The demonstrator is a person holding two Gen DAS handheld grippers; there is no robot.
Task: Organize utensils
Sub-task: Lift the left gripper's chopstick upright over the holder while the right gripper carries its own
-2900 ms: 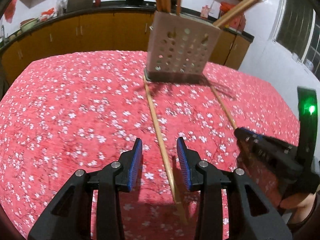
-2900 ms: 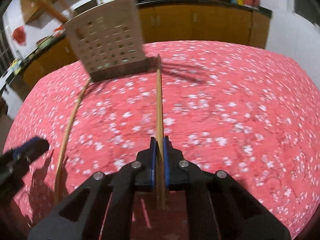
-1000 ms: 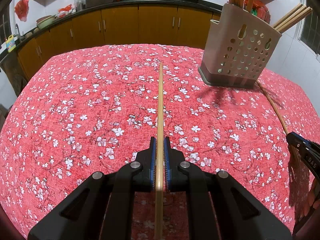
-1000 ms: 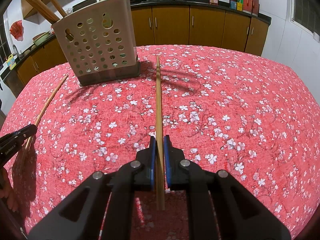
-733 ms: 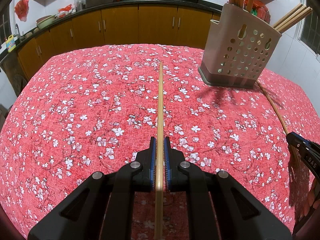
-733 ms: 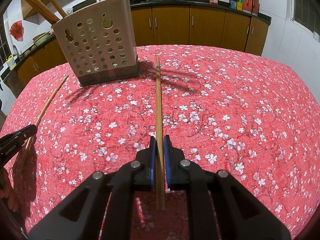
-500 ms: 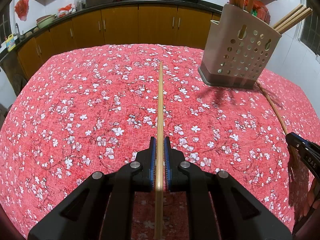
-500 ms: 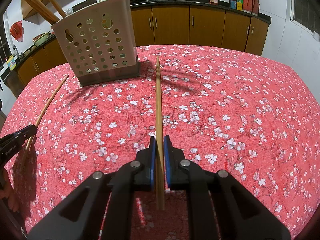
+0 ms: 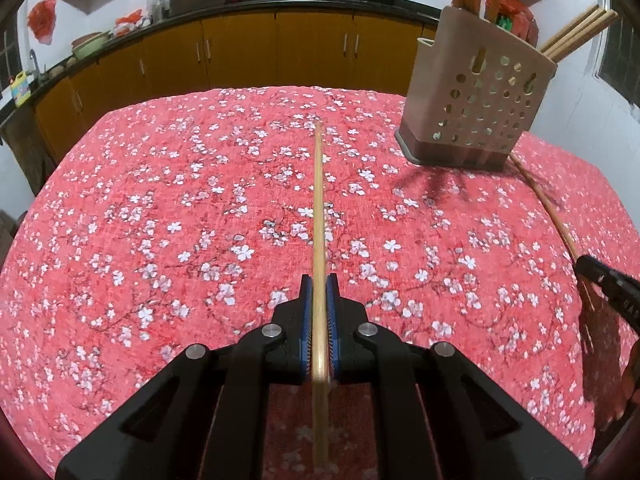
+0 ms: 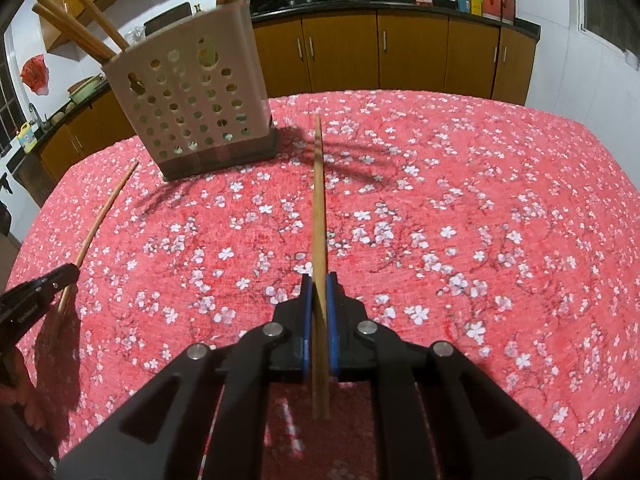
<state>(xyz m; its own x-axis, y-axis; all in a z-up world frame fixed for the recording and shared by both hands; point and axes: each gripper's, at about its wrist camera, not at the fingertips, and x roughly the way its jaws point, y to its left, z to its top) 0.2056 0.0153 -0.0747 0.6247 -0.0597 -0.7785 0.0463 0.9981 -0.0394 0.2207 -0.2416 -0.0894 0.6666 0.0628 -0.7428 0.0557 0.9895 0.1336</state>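
two pale, slender wooden chopsticks, seemingly bamboo: left tongs [image 9: 319, 288] clamp one [image 9: 318, 216], right tongs [image 10: 319, 286] other [image 10: 319, 200].

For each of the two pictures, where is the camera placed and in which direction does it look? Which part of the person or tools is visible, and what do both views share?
Left wrist view: sits on the left gripper, looking forward and down along its chopstick over the red tablecloth; the right gripper's tip shows at the right edge.
Right wrist view: sits on the right gripper, looking forward and down along its own chopstick; the left gripper's tip shows at the left edge.
Shared: the perforated utensil holder, tablecloth and kitchen cabinets.
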